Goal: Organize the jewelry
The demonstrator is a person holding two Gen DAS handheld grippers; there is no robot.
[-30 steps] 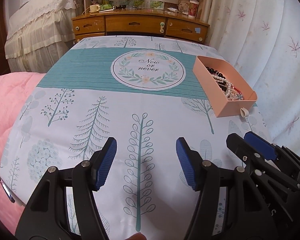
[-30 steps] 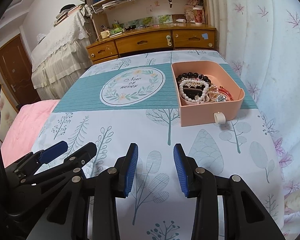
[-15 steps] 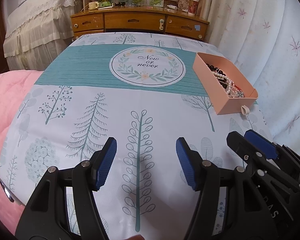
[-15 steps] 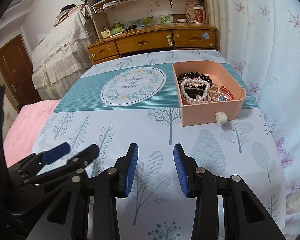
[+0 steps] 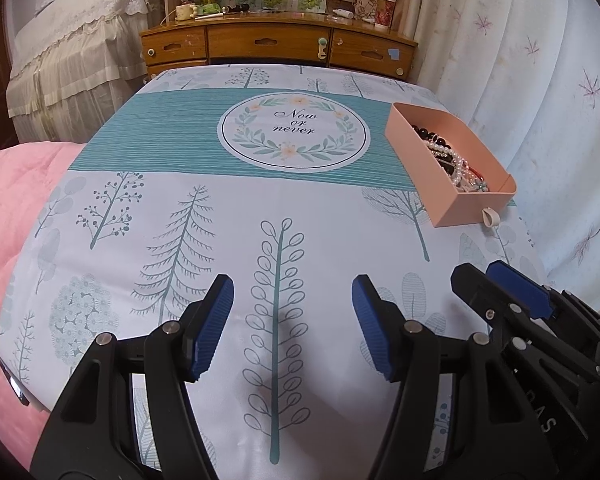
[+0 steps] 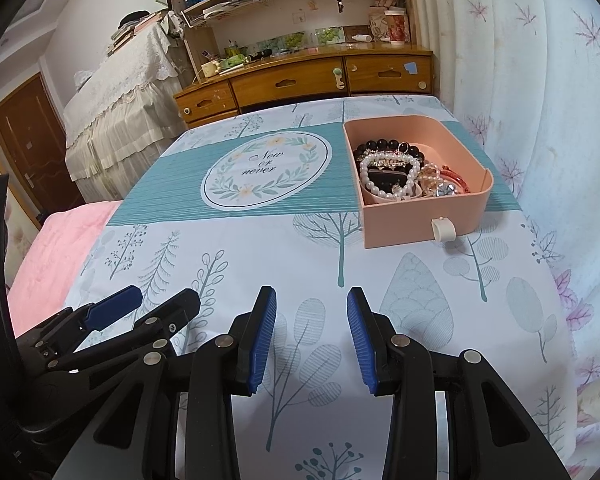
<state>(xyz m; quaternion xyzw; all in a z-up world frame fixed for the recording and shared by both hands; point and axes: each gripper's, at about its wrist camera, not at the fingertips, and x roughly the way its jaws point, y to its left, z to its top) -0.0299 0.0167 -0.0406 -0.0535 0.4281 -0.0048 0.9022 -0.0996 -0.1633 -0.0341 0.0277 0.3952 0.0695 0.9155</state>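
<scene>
A pink open drawer box (image 6: 466, 220) with a white pull tab (image 6: 443, 231) sits on the table's right side; it also shows in the left wrist view (image 5: 460, 208). It holds a white pearl bracelet (image 6: 384, 168), a black bead bracelet (image 6: 380, 145), a red string piece (image 6: 454, 174) and other tangled jewelry. My left gripper (image 5: 292, 328) is open and empty over the near table edge. My right gripper (image 6: 312, 336) is open and empty, beside the left one, short of the box.
The table wears a tree-print cloth with a teal band and a round "Now or never" emblem (image 5: 294, 136). A pink blanket (image 5: 8, 220) lies at the left. A wooden desk with drawers (image 6: 312, 80) stands behind. White curtain (image 6: 540, 80) hangs at the right.
Both views have shifted slightly, the left gripper tilting so the table sits a little lower in view. The box and jewelry have not moved. Both grippers stay open.
</scene>
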